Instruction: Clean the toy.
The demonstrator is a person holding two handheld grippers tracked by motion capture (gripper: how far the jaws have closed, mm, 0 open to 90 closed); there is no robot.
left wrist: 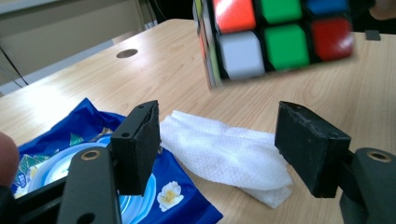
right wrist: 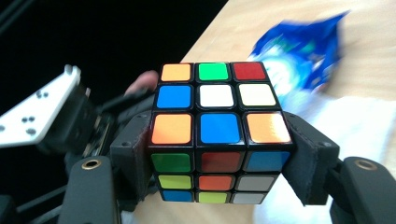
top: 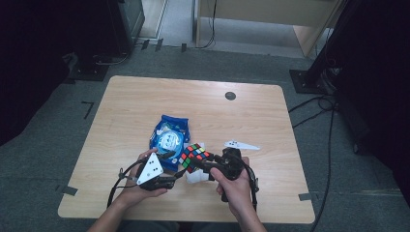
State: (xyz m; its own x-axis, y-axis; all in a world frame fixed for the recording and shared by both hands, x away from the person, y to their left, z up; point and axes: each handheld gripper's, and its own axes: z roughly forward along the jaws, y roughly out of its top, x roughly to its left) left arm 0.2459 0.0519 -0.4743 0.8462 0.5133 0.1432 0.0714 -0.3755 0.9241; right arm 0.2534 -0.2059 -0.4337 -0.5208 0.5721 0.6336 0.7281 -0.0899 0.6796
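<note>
The right gripper [right wrist: 219, 154] pinches a puzzle cube [right wrist: 217, 133] by two opposite sides, its pads flat against the lower layers, and holds it lifted clear of the table [top: 241, 116], near the front edge and just right of centre. The left gripper [left wrist: 224, 140] stands spread with nothing between its pads; in its own view the cube [left wrist: 275, 39] hangs just above and beyond its jaws, over a crumpled white tissue [left wrist: 224, 154] that lies beside a blue snack bag [left wrist: 56, 154].

The step in hand looks like turning or passing the cube between the two tools. To do it well, the right grip should stay square on the faces so the cube cannot twist out, while the left jaws come up level around a free layer, centred on it, and close only once both pads sit flat on the stickers, not on a corner.

In the high view both forearms enter from the near edge; the left hand [top: 140, 186] holds its tool pointing right toward the cube, and the right hand [top: 232, 181] angles its tool left and away.
</note>
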